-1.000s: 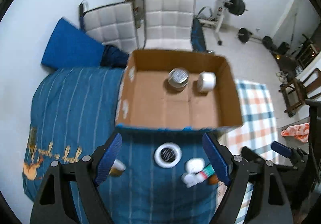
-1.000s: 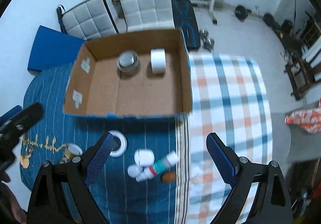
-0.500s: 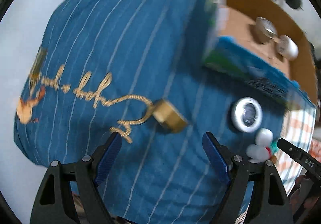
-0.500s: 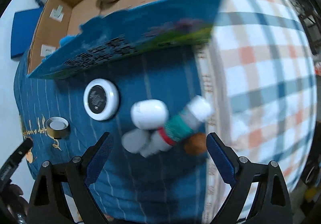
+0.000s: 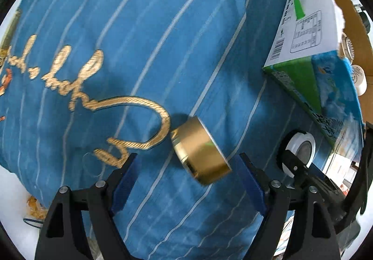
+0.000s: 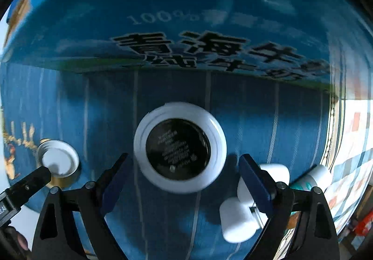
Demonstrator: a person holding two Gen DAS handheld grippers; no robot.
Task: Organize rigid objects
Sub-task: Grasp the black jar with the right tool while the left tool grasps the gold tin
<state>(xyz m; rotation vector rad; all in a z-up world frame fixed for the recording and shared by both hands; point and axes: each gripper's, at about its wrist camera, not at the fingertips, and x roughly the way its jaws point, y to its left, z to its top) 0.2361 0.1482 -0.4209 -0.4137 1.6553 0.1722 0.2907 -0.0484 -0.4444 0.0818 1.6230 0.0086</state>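
A gold round lid (image 5: 200,150) lies on the blue striped bedcover, just ahead of my open left gripper (image 5: 186,180), between its fingers and apart from them. It also shows in the right wrist view (image 6: 58,162), white inside. A white round jar with a black centre (image 6: 179,149) lies just ahead of my open right gripper (image 6: 184,180); it also shows in the left wrist view (image 5: 300,148). The cardboard box (image 5: 307,34) stands beyond, with a metal tin (image 5: 348,46) and a white jar (image 5: 359,78) inside.
White bottles (image 6: 237,218) and a teal-labelled bottle (image 6: 312,178) lie right of the right gripper. The box's blue printed wall (image 6: 186,27) rises close ahead. A checked cloth (image 6: 354,134) covers the bed's right part. The bed edge is near the left gripper.
Both grippers have dropped from high above the box to just above the bedcover. The left one has closed in on the gold lid, the right one on the white jar.
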